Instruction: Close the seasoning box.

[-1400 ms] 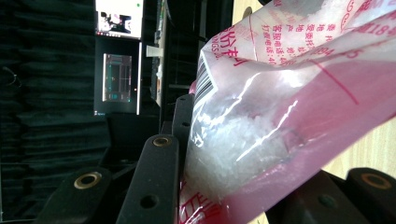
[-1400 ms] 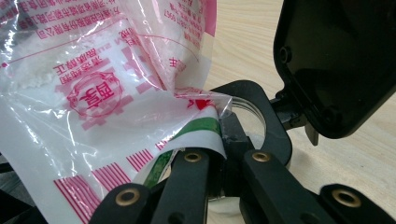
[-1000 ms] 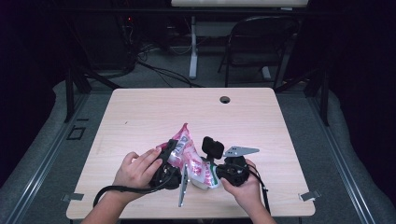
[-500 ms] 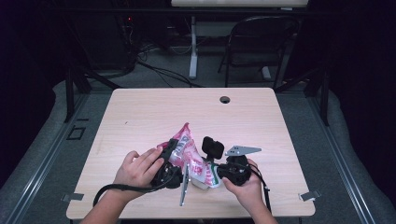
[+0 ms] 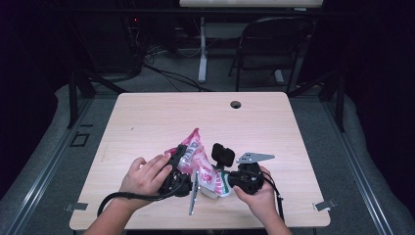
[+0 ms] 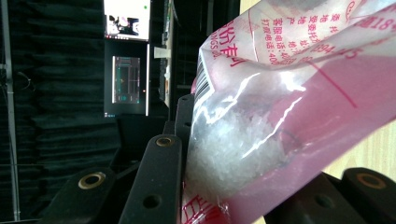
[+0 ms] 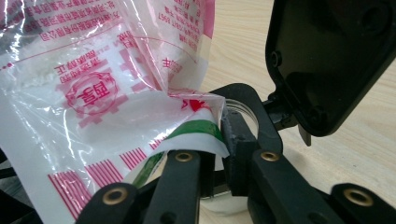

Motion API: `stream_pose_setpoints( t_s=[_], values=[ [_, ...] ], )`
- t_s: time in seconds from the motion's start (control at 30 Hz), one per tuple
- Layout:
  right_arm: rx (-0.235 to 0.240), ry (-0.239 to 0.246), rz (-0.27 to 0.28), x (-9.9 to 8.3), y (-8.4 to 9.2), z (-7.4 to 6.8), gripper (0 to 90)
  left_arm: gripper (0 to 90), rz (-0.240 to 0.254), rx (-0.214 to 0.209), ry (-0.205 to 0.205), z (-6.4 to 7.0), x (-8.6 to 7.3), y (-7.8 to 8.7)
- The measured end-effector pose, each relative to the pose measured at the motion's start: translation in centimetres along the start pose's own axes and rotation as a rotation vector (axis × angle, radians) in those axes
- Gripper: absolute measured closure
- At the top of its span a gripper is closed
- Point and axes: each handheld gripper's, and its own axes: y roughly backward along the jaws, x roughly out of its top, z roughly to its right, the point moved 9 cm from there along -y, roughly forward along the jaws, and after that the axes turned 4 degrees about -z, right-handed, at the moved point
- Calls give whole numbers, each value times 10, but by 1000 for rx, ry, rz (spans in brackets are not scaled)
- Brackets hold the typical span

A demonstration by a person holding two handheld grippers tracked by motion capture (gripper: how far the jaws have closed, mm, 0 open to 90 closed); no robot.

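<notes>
Little has shifted since the earlier frames: our two hands hold their places, while the right gripper's (image 5: 226, 182) jaws have just been opening a little, a fold of the bag's near end between them; whether the pads press on it we cannot tell. We have one pink-and-clear bag (image 5: 198, 161) of white granules, lying on the bench (image 5: 293, 127) near the near edge, its long axis running from near right to far left, its crumpled tip pointing far. Our left gripper (image 5: 182, 164) has its jaws clamped on the bag's left side.
</notes>
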Motion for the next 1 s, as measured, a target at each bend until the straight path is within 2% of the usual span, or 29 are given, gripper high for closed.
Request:
stream_pose_setpoints(
  t_s=[0.67,0.73,1.0],
  values=[
    [1,-9,5,1,-1,1,864,761,3,16,-21,-3,3,0],
    [3,-9,5,1,-1,1,881,761,-14,3,-23,-2,2,1],
    [3,-5,6,1,-3,-1,900,762,9,24,-27,-4,3,2]
  ],
)
